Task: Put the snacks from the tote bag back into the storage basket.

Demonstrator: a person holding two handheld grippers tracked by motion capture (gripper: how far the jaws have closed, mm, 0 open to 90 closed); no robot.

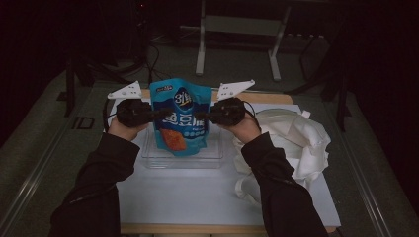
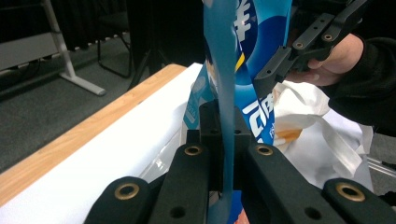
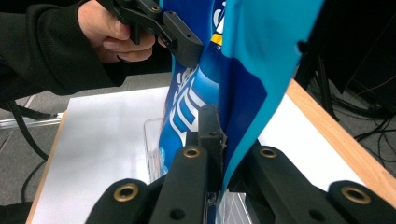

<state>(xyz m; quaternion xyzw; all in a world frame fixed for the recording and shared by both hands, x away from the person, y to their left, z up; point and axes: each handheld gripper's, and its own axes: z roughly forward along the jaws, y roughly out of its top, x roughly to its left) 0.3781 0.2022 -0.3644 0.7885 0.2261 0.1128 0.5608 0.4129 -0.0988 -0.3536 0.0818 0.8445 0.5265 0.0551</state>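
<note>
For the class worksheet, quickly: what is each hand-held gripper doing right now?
Left hand-held gripper: closed on the left edge of the blue snack bag.
Right hand-held gripper: closed on the bag's right edge, holding it upright over the clear tray.

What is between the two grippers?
In the high view, a blue snack bag spans the gap between the left gripper and the right gripper; each is shut on one side edge, above a clear tray.
</note>
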